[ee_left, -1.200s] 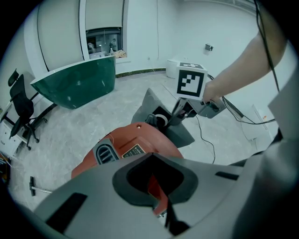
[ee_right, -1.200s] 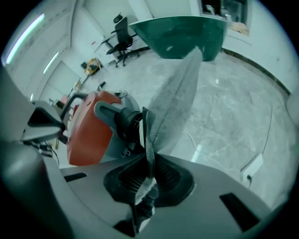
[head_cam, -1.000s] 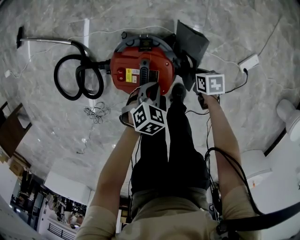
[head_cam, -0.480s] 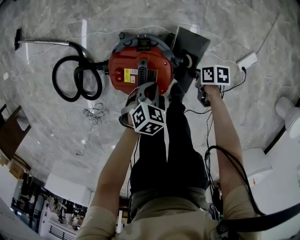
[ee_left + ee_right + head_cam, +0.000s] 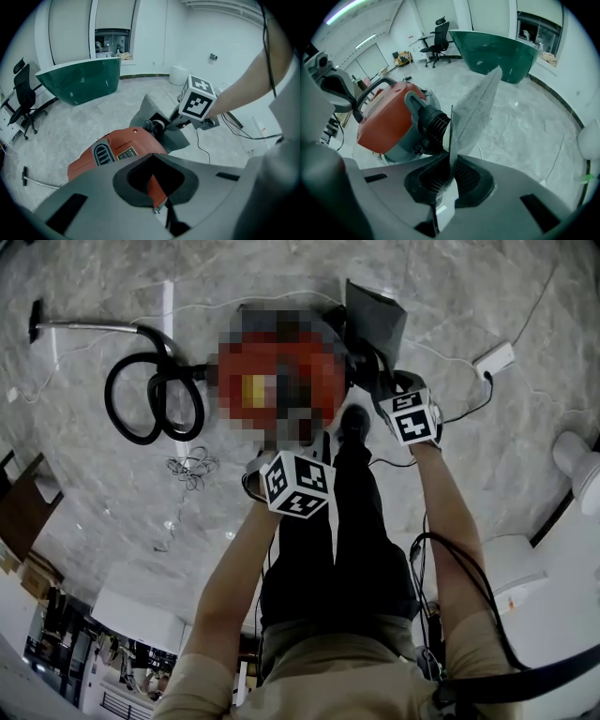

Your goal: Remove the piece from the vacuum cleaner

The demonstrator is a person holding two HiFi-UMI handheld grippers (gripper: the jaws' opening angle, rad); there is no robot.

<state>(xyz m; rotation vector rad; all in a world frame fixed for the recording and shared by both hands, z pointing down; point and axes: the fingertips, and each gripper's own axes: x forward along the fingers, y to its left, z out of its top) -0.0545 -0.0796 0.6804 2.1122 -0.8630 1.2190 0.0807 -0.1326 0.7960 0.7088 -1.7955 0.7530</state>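
Note:
The red vacuum cleaner (image 5: 281,381) stands on the marble floor, its black hose (image 5: 155,395) coiled to the left. A flat grey bag-like piece (image 5: 375,320) sticks out at its right side by a black ribbed port (image 5: 433,124). My right gripper (image 5: 384,388) is shut on the lower edge of this grey piece (image 5: 476,105); its jaws have just been closing further on it. My left gripper (image 5: 291,435) sits at the vacuum's near rim, jaws together with an orange edge (image 5: 157,190) between them. The right gripper's marker cube (image 5: 198,98) shows in the left gripper view.
A metal wand (image 5: 84,324) lies at the far left, a tangle of cord (image 5: 192,465) near the hose. A white power strip (image 5: 497,362) with cables lies to the right. A green counter (image 5: 501,49) and an office chair (image 5: 438,44) stand farther off.
The right gripper has rolled about its own line, and the grey piece has turned with it. The left gripper has stayed at the vacuum's near rim.

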